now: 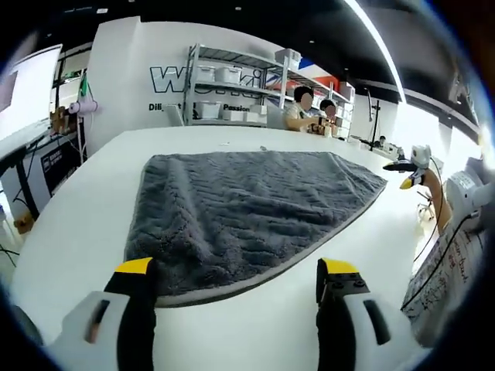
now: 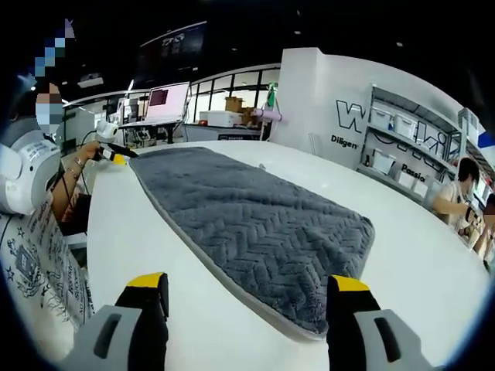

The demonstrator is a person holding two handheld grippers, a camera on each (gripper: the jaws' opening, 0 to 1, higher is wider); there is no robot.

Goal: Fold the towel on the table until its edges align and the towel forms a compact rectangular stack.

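A grey plush towel (image 1: pixel 240 209) with a pale trimmed edge lies spread flat on the white table (image 1: pixel 77 216). My left gripper (image 1: pixel 237 270) is open, its yellow-tipped jaws standing wide apart just before the towel's near edge. Nothing sits between them. In the right gripper view the same towel (image 2: pixel 247 224) runs away from me lengthwise. My right gripper (image 2: pixel 247 284) is open too, hovering over the towel's near corner with nothing held. The right gripper (image 1: pixel 406 174) also appears by the towel's far right corner, and the left gripper (image 2: pixel 116 154) appears at the towel's far end.
A metal shelf rack (image 1: pixel 232 93) with white bins stands behind the table, and two people (image 1: pixel 305 108) sit beside it. The person (image 2: pixel 31 178) holding the grippers is at the table's side. Desks with a monitor (image 2: pixel 170 100) stand further back.
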